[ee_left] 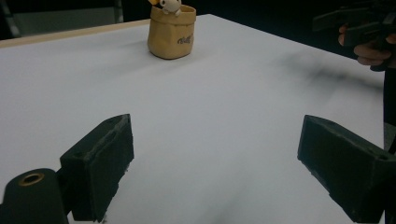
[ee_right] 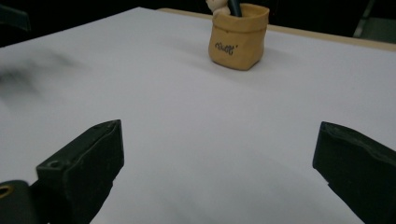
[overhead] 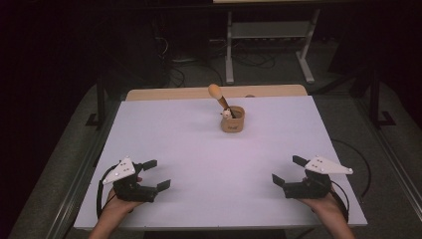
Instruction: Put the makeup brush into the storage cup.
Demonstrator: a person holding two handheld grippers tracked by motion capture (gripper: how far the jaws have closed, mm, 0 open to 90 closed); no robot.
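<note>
Upper centre of the high view, a tan pouch-shaped holder (overhead: 233,120) is standing upright on the white table (overhead: 199,149), close to the far edge and well apart from both grippers. A wooden-handled tool (overhead: 219,96) with a rounded pale top is leaning out of the holder toward the upper left of the frame, and a small white figure (overhead: 227,114) is sitting at the rim beside it. Dark lettering is showing on the holder's front wall in both gripper views; it is too small to read.

Lower left of the high view, the left gripper (overhead: 154,174) is resting low over the table near the front edge, held in the person's left hand (overhead: 118,201). Its jaws are standing wide apart with nothing between them. In the left gripper view the holder (ee_left: 171,31) is appearing at the upper centre, far beyond the jaws.

Lower right of the high view, the right gripper (overhead: 287,170) is sitting in the person's right hand (overhead: 323,201), jaws likewise spread wide and gripping nothing. In the right gripper view the holder (ee_right: 238,37) is standing at the upper centre of the frame.
</note>
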